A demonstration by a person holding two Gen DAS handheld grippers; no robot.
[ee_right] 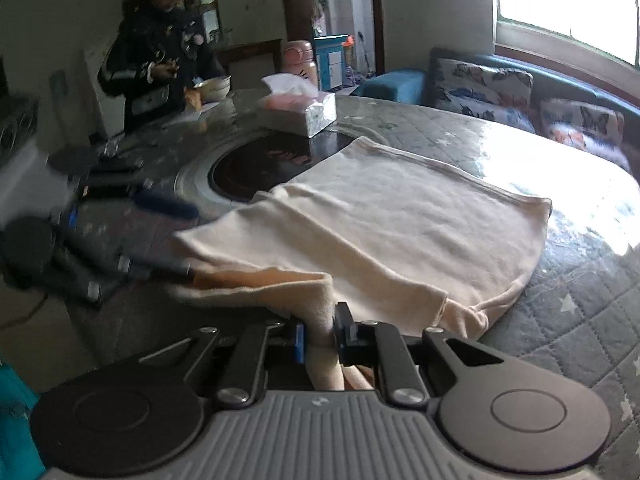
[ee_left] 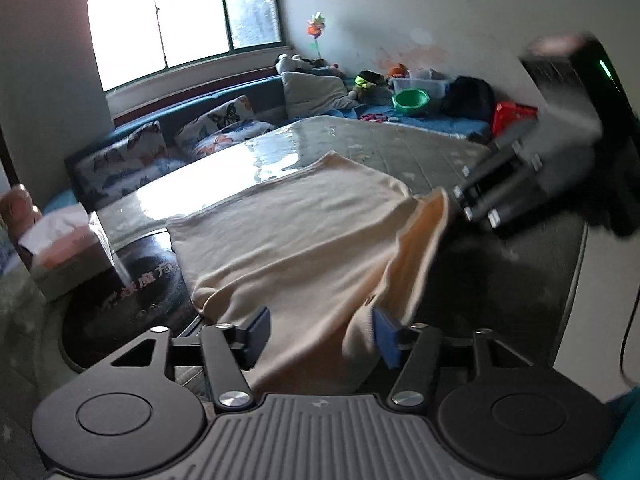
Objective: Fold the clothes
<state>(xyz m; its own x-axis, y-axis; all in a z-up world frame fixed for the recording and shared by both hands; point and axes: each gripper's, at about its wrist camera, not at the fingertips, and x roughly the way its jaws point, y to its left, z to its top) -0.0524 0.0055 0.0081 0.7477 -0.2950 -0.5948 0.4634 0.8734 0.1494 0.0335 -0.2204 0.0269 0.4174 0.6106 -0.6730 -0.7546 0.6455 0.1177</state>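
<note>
My right hand-held gripper (ee_right: 320, 338) pinches the cream knit garment (ee_right: 400, 216) at six o'clock; my left hand-held gripper (ee_left: 320, 334) grips loosely, wider; folding half-finished on the counter (ee_right: 580, 292).

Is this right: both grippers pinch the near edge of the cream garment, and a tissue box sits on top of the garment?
Not quite. The tissue box stands on the table beyond the cream garment, apart from it, as the right wrist view shows. The rest holds: the left gripper and right gripper both have cloth between their fingers.
</note>
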